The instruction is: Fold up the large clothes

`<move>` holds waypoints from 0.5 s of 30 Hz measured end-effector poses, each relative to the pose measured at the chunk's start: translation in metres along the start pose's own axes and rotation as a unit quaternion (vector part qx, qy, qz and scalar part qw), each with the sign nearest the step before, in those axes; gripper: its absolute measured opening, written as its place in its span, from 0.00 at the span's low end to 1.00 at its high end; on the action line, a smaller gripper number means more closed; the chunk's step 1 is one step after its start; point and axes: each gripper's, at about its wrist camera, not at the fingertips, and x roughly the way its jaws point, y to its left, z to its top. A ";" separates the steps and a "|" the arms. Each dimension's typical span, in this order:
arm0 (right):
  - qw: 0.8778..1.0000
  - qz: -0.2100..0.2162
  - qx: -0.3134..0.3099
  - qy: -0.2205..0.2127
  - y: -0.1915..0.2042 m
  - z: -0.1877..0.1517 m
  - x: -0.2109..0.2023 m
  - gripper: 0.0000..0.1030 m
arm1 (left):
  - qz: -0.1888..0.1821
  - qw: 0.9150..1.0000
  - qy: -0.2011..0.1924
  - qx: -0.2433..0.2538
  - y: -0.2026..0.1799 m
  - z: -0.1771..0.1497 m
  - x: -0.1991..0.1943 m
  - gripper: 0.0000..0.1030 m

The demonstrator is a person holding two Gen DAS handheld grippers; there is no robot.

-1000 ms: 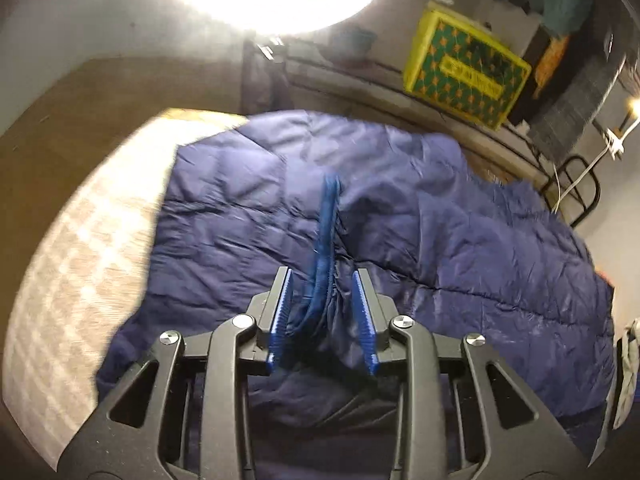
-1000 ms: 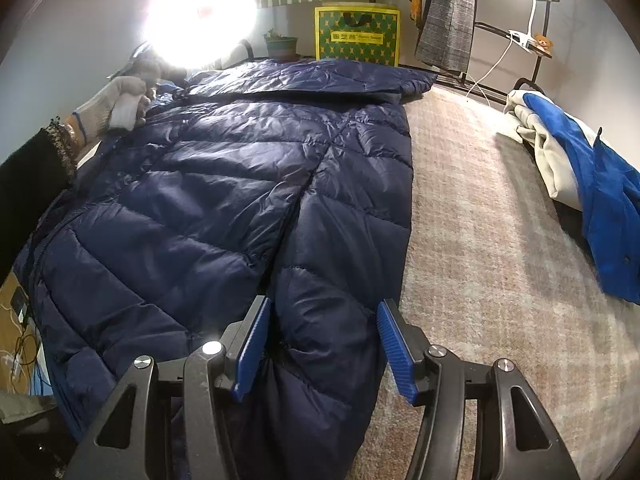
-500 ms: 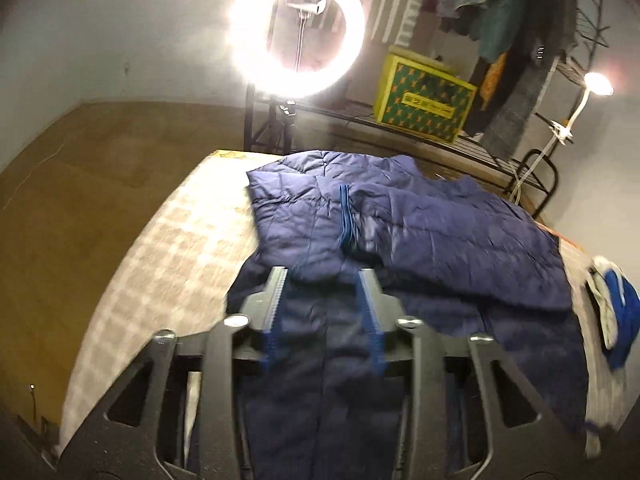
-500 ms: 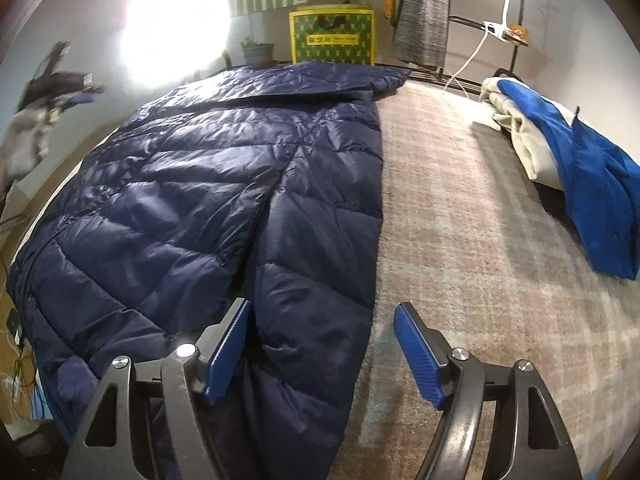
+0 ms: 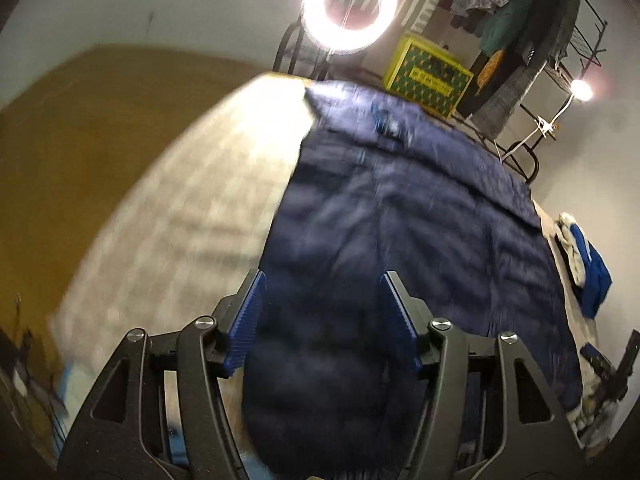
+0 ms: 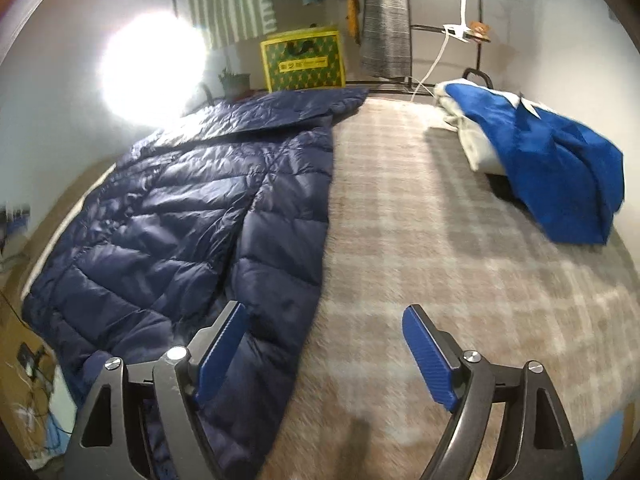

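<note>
Now a large navy quilted puffer jacket (image 6: 192,216) lies spread flat across the left half of a bed covered in a beige plaid blanket (image 6: 420,240). Its top end is folded over near the far edge of the bed, and its long right edge runs straight down the middle of the blanket.

Seen from the right wrist, the right tongs (image 6: 324,356) are held wide apart with nothing between them. The left blue pad sits just over the jacket's near hem, and the right pad hangs over bare blanket.

Seen from the left wrist, which is blurred, the left tongs (image 5: 320,320) are also apart. They hover above the jacket, and dark quilted fabric fills the gap between the pads. I cannot tell whether the pads touch it.

On the far right side of the bed lies a crumpled blue and white garment (image 6: 540,160), well apart from the jacket. Beyond the bed, a bright ring light (image 5: 349,8) glares against the wall. Just beside it stands a yellow and green patterned box (image 6: 303,64), and next to that a rack of hanging clothes (image 5: 520,20) with a small lamp (image 5: 581,89) clipped on
</note>
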 end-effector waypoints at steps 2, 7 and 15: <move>1.000 0.012 0.014 0.005 -0.008 -0.005 -0.005 0.82 | -0.010 1.000 0.018 -0.019 0.014 -0.026 -0.003 0.59; 0.998 0.044 0.038 0.015 -0.021 -0.018 -0.016 0.82 | -0.043 0.996 0.036 -0.072 0.036 -0.064 -0.006 0.59; 0.990 0.111 0.075 0.036 -0.023 -0.032 -0.014 0.82 | -0.091 0.986 0.038 -0.136 0.048 -0.094 -0.008 0.59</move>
